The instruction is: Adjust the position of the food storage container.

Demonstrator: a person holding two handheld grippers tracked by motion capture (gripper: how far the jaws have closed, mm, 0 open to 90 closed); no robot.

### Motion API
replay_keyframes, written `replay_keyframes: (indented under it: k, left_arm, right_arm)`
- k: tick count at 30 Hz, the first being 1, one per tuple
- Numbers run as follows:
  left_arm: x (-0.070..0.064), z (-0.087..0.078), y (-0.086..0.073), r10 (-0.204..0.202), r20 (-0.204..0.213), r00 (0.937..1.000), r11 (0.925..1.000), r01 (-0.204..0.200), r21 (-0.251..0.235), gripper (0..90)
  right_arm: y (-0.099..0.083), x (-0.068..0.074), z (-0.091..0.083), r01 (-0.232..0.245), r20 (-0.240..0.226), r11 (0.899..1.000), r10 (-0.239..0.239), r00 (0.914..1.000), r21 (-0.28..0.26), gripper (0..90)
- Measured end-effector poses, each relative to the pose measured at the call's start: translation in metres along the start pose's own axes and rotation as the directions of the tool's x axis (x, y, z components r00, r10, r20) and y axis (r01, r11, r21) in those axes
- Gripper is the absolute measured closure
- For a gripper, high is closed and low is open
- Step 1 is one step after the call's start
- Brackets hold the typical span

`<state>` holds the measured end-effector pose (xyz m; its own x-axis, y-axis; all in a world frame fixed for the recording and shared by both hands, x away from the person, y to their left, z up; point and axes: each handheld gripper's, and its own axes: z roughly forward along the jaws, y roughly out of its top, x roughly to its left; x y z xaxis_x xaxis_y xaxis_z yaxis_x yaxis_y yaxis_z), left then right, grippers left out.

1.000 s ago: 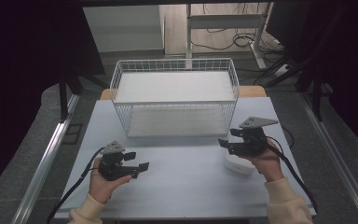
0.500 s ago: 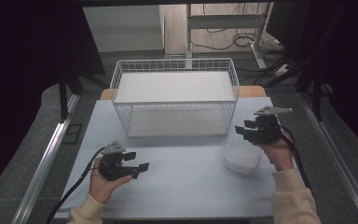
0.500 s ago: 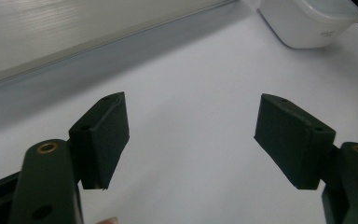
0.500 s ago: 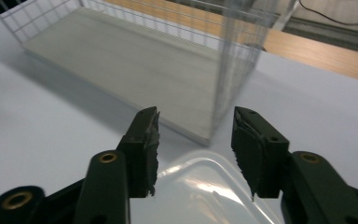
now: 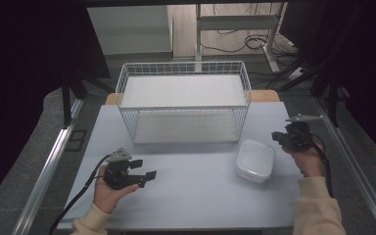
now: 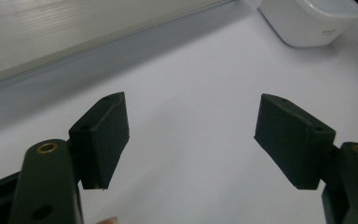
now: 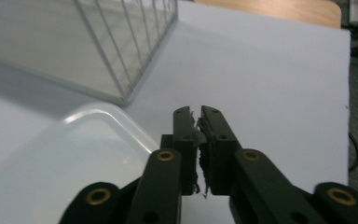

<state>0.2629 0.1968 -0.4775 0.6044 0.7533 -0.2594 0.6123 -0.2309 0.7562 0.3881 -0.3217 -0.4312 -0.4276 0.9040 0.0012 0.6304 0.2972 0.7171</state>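
**Both grippers empty, white container resting on the table**

Your left gripper sits low at the near left of the pale matte tabletop, held in your left hand. Its two black jaws stand wide apart with nothing between them; in the left gripper view the flat rubbery pads face each other across bare table, their edges squared and slightly worn. A black cable trails from it off the near edge.

Your right gripper is raised at the far right of the table, in your right hand, with its grey three-cornered plate on top. Its jaws are pressed together on nothing; the right gripper view shows the pad faces meeting, with frayed, ragged rubber along the seam.

The white rounded-rectangular plastic container with a smooth, glossy lid lies flat on the table just left of your right gripper, apart from it, and near the front right corner of the white wire-mesh basket. That basket is a boxy open-topped frame of thin welded wire with a flat white panel inside, standing at the far middle of the table. In the right gripper view the container's translucent rounded lid lies to the left of the jaws.
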Motion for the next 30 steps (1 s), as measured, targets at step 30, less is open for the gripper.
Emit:
replay_keyframes:
  k: [30]
  left_arm:
    - [0.002,0.001,0.000,0.007,-0.003,1.0000,1.0000,-0.007,-0.001,26.2]
  right_arm:
    - [-0.031,0.023,0.014,0.111,-0.054,0.976,-0.102,0.9933,0.186,89.6]
